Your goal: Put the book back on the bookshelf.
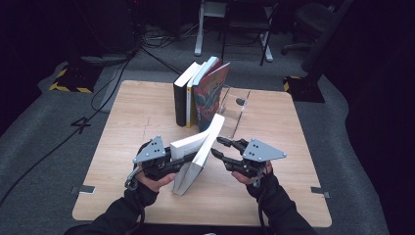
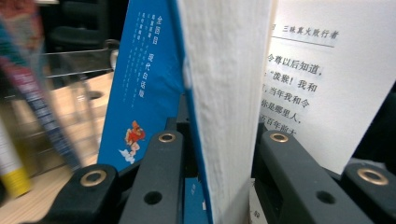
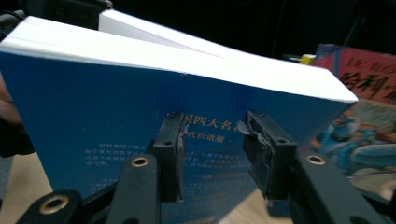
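1. Here, at the left, the left gripper (image 1: 188,159) has its fingers (image 2: 161,182) clenched on the book (image 1: 198,154), one each side of a thick block of pages.
2. The book stands tilted on the worktop (image 1: 127,117) between the two hands, its long axis running from the near edge up and away toward the row of books (image 1: 200,93); its top leans to the right.
3. At the right, the right gripper (image 1: 219,147) points at the book's blue cover (image 3: 93,126); its fingers (image 3: 170,149) are parted, with nothing between them.
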